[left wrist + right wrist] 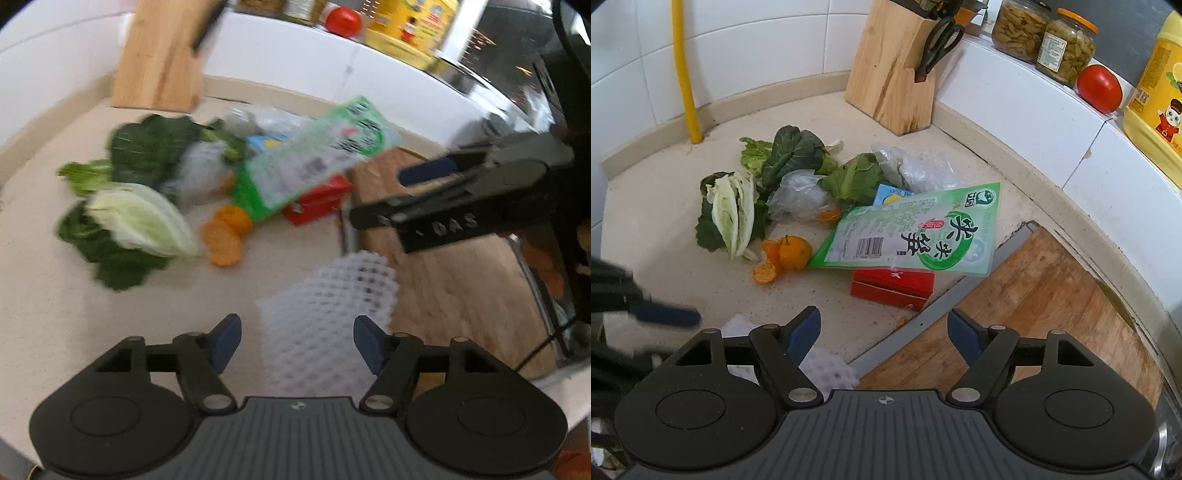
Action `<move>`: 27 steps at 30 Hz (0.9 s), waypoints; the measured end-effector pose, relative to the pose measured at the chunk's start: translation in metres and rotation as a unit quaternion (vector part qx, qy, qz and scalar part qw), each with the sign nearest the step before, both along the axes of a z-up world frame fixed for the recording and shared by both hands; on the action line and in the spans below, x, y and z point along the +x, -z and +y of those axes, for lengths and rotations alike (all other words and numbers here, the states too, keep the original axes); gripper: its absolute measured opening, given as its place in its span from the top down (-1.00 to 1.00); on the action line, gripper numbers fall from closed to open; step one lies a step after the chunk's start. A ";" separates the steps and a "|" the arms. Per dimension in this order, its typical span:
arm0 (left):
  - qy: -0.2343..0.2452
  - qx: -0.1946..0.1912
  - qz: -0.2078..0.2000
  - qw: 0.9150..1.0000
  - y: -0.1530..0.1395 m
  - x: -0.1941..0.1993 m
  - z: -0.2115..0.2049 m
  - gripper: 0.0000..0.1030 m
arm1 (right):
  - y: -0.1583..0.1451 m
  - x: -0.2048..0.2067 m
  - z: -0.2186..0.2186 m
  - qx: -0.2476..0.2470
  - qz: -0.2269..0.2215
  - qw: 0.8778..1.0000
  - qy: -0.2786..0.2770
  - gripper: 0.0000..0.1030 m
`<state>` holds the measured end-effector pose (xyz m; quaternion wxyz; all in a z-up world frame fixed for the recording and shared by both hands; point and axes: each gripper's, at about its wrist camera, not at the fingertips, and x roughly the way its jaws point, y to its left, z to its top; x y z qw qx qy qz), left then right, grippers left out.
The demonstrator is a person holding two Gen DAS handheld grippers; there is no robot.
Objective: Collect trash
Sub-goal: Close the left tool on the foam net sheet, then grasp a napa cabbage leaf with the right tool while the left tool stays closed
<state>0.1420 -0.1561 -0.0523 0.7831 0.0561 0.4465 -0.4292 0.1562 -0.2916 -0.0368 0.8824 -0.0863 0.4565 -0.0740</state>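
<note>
Scissors in knife block

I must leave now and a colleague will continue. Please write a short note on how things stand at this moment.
Left tongs: open, white foam net between the pads, not gripped.
Right tongs: open, empty, over the cutting board edge.
On the counter: green snack bag on a red box, orange peels, cabbage leaves, plastic wrap.
Done: nothing seen collected. Left: all of it.
</note>
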 end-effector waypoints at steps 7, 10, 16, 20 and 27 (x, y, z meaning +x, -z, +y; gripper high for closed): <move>0.012 0.017 -0.010 1.000 0.013 -0.008 -0.019 0.13 | 0.001 -0.001 -0.001 0.000 0.001 1.000 0.009 -0.61; -0.010 0.021 -0.006 1.000 0.007 -0.002 -0.007 1.00 | 0.002 0.002 0.002 0.006 0.002 1.000 0.004 -0.61; -0.086 0.008 -0.002 0.996 -0.002 0.012 0.036 1.00 | 0.000 0.018 0.016 0.033 -0.004 0.999 -0.027 -0.58; -0.117 0.005 -0.012 0.993 -0.006 0.013 0.056 1.00 | 0.004 0.035 0.027 0.047 0.000 0.998 -0.045 -0.58; -0.136 0.018 -0.011 0.990 -0.003 0.020 0.067 0.53 | 0.016 0.061 0.038 0.065 0.012 0.996 -0.067 -0.57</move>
